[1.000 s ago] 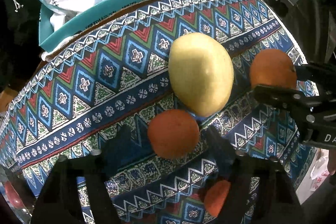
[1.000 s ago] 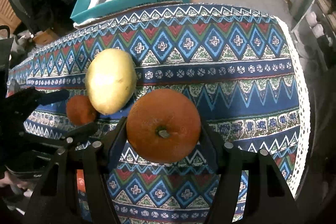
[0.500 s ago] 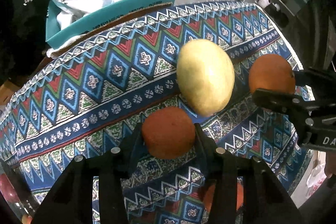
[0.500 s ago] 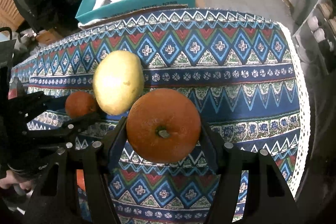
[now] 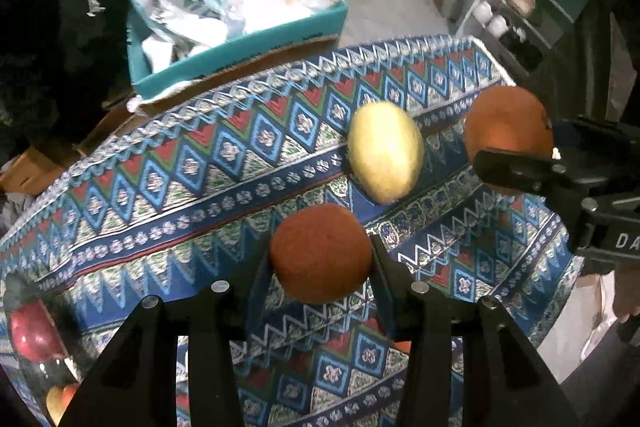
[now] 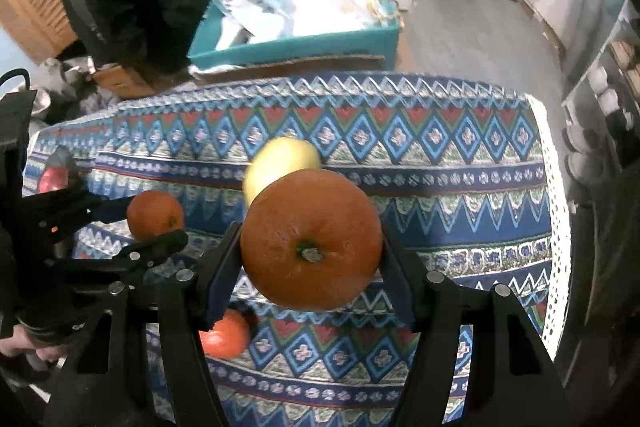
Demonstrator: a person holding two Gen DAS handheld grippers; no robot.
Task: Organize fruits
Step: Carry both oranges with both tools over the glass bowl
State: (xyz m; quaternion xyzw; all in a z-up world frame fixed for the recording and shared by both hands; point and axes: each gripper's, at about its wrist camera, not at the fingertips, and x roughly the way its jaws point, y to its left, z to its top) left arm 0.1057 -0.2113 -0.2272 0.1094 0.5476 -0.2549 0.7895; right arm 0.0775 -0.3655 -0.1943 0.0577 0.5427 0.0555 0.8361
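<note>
Mid-task: left gripper [image 5: 320,259] pinching small orange [image 5: 320,253], right gripper [image 6: 311,247] pinching large orange [image 6: 311,239]; yellow fruit [image 5: 385,151] mid-counter [image 5: 160,195], unsorted.

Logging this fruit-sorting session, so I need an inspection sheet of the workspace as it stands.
Surface: patterned tablecloth covers the table.
Job's things: yellow fruit on the cloth; third orange lying near the front; red fruit at the left edge.
Clutter: nothing seen.
Grippers: left gripper grips the small orange; right gripper grips the large orange.
Cables: nothing seen.
Surroundings: teal box with bags; shoe rack.
</note>
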